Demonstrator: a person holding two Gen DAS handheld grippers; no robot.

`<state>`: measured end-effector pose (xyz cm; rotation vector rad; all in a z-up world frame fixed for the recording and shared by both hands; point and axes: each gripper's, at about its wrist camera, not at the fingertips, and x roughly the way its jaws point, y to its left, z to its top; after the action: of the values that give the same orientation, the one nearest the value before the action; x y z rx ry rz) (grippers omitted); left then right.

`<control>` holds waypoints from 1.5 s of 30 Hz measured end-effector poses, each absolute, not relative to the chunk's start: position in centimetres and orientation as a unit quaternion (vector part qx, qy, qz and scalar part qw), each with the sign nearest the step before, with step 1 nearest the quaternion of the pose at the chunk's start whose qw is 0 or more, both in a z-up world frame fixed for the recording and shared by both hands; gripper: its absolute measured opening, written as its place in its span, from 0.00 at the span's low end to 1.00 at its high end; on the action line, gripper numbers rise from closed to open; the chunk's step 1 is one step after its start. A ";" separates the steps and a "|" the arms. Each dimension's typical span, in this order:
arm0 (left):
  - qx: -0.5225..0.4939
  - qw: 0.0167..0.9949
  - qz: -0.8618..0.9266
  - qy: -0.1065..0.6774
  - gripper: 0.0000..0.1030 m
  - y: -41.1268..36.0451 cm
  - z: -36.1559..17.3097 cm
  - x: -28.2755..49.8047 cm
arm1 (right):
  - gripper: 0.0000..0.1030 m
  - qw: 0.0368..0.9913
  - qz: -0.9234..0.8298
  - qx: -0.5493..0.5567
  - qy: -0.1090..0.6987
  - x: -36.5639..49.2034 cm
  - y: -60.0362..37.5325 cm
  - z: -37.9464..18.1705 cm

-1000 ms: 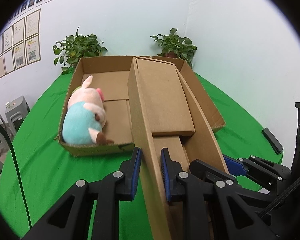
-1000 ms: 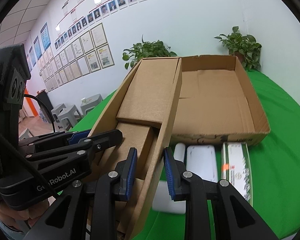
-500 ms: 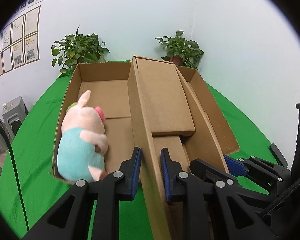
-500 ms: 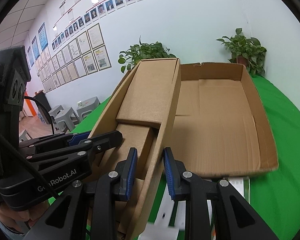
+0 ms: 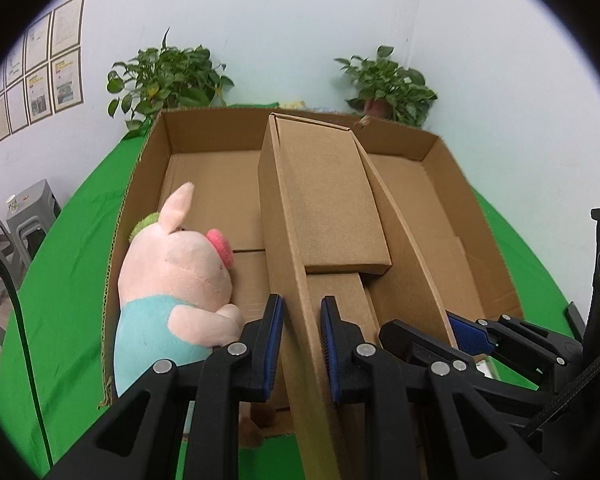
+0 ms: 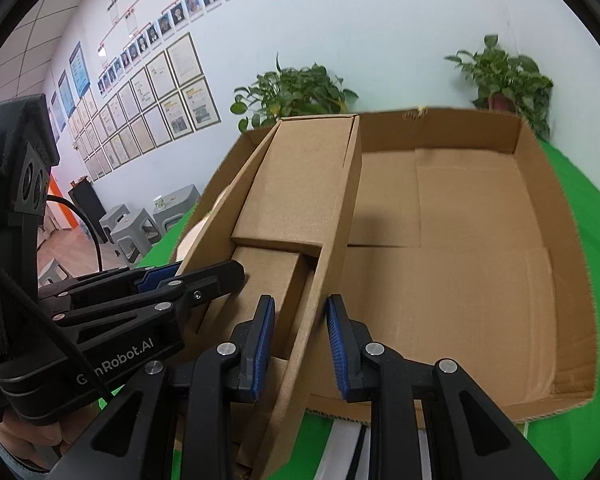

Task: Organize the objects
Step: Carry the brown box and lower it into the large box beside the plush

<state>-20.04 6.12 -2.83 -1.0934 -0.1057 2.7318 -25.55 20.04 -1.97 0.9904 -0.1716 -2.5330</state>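
The landmark is the large, shallow, open brown cardboard tray [image 5: 476, 216], which stands on the green cloth-covered table [image 5: 72, 264]; a long, narrow brown cardboard box with open top [image 5: 324, 200] is held above it, running from the near edge of the tray toward its far wall, its far end close to that wall; whether the narrow box touches the tray floor cannot be told.

The left gripper [image 5: 302, 344] has its blue pads closed narrowly on the left side wall of the narrow box, at the end nearest the tray's front edge; the right gripper [image 6: 298, 344] pinches the right side wall of the same box in the same narrow manner; in the left wrist view the right gripper [image 5: 466, 330] shows just right of the box, and in the right wrist view the left gripper [image 6: 156, 280] shows just left of it.

A soft plush pig, pink with a pale blue body [image 5: 176, 280], lies inside the tray against its left wall, near the front corner, just left of the narrow box; the right part of the tray floor [image 6: 460, 280] carries nothing visible.

White and green packages [image 6: 348, 448], blurred, lie on the table just outside the tray's front edge; two potted green plants [image 5: 168, 76] stand beyond the tray's far wall.
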 end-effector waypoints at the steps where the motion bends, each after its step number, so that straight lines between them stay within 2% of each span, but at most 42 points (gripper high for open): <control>1: -0.374 0.097 0.922 -0.036 0.17 6.0 -3.1 -20.4 | 0.24 0.206 -0.908 0.359 -0.062 -26.1 20.0 -2.3; 9: -0.407 0.085 0.908 -0.051 0.18 5.0 -5.3 -22.8 | 0.24 0.211 -0.896 0.386 -0.064 -30.3 19.4 -5.8; 19: -0.421 0.076 0.900 -0.080 0.17 3.7 -5.3 -24.7 | 0.23 0.206 -0.901 0.376 -0.055 -33.1 17.6 -6.2; 29: -0.430 0.072 0.898 -0.067 0.16 4.0 -5.6 -25.9 | 0.22 0.194 -0.899 0.388 -0.057 -33.5 17.3 -6.9; 33: -0.427 0.067 0.901 -0.042 0.17 4.4 -5.8 -25.5 | 0.20 0.192 -0.895 0.398 -0.067 -32.5 17.5 -8.0; 38: -0.417 0.075 0.903 -0.066 0.18 4.0 -4.7 -24.3 | 0.17 0.170 -0.894 0.411 -0.053 -32.6 17.3 -9.2; 45: -0.380 0.062 0.922 -0.040 0.22 3.7 -2.8 -20.9 | 0.16 0.159 -0.889 0.427 -0.047 -33.1 16.9 -11.1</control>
<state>-20.92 3.73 -2.85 -1.1491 -0.1198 2.7874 -33.07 16.91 -11.12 1.2210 -0.1354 -2.5409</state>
